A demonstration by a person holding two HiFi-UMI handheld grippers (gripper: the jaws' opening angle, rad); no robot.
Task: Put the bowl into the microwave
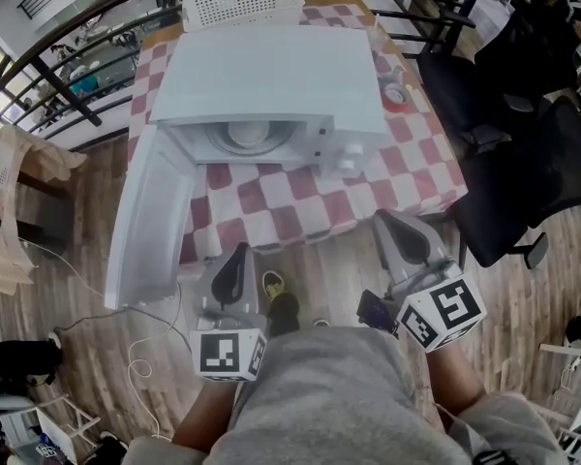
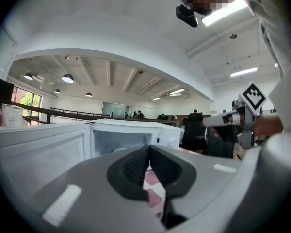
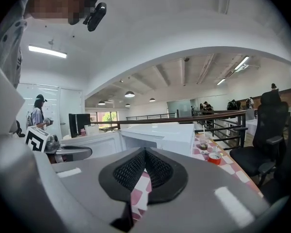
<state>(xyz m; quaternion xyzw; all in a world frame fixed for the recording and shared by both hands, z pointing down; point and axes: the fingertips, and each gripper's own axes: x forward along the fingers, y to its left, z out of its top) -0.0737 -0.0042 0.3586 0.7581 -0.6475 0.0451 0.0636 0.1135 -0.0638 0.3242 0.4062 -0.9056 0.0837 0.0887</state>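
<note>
A white microwave (image 1: 271,76) stands on the red-and-white checked table (image 1: 281,206), its door (image 1: 150,216) swung wide open to the left. Inside the cavity sits a white bowl (image 1: 247,135), seen faintly in the left gripper view as a pale bowl (image 2: 120,150). Both grippers hang below the table's near edge, apart from the microwave. My left gripper (image 1: 238,252) is shut with nothing in it, pads (image 2: 136,165) pressed together. My right gripper (image 1: 395,223) is also shut and holds nothing, its pads (image 3: 157,169) meeting at the tip.
A white perforated basket (image 1: 242,0) sits behind the microwave. A red-rimmed cup (image 3: 214,158) and a glass with a straw (image 3: 203,143) stand on the table's right side. Black office chairs (image 1: 523,163) crowd the right; a wooden stand (image 1: 10,211) and cables lie left.
</note>
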